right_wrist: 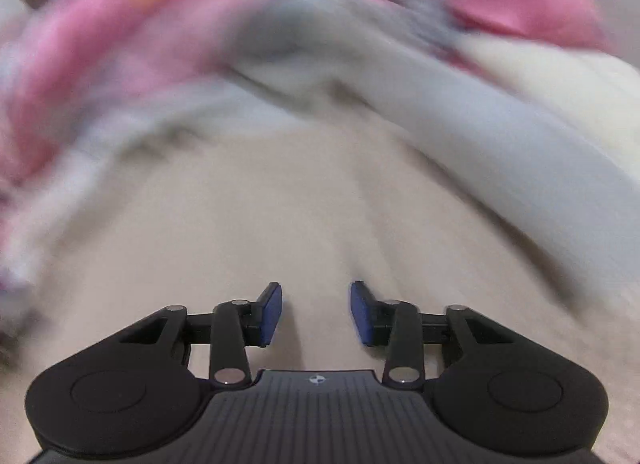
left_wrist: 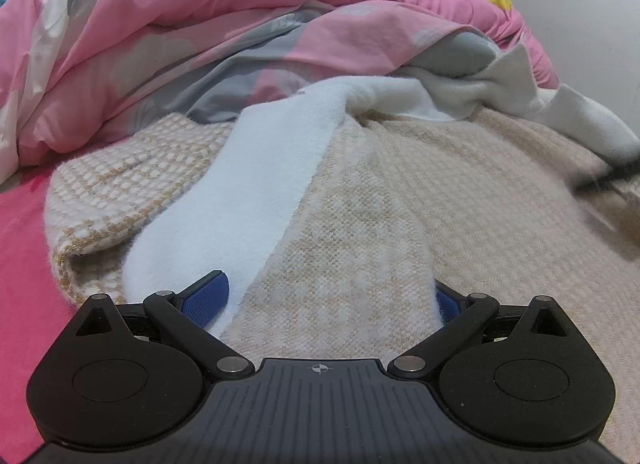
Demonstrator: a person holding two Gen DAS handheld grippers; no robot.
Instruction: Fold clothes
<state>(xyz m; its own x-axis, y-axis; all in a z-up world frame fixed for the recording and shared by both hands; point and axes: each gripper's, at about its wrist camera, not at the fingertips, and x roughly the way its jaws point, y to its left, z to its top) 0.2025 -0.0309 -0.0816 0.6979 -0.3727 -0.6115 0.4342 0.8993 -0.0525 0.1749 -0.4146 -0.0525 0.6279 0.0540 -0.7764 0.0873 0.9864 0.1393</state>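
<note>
A beige knitted garment with a white fleece lining [left_wrist: 256, 192] lies spread on the bed. In the left wrist view my left gripper [left_wrist: 326, 304] stands wide open, with a fold of the beige knit [left_wrist: 352, 264] and the white lining lying between its blue pads [left_wrist: 208, 300]. The right wrist view is motion-blurred. My right gripper [right_wrist: 316, 314] is open and empty, low over the beige cloth [right_wrist: 280, 204]. A dark blurred shape at the left view's right edge [left_wrist: 608, 180] looks like the right gripper.
A rumpled pink, grey and white quilt [left_wrist: 160, 36] is heaped behind the garment and shows blurred in the right wrist view [right_wrist: 120, 36]. A pink sheet [left_wrist: 24, 264] covers the bed at the left. A white wall [left_wrist: 580, 4] stands behind at the right.
</note>
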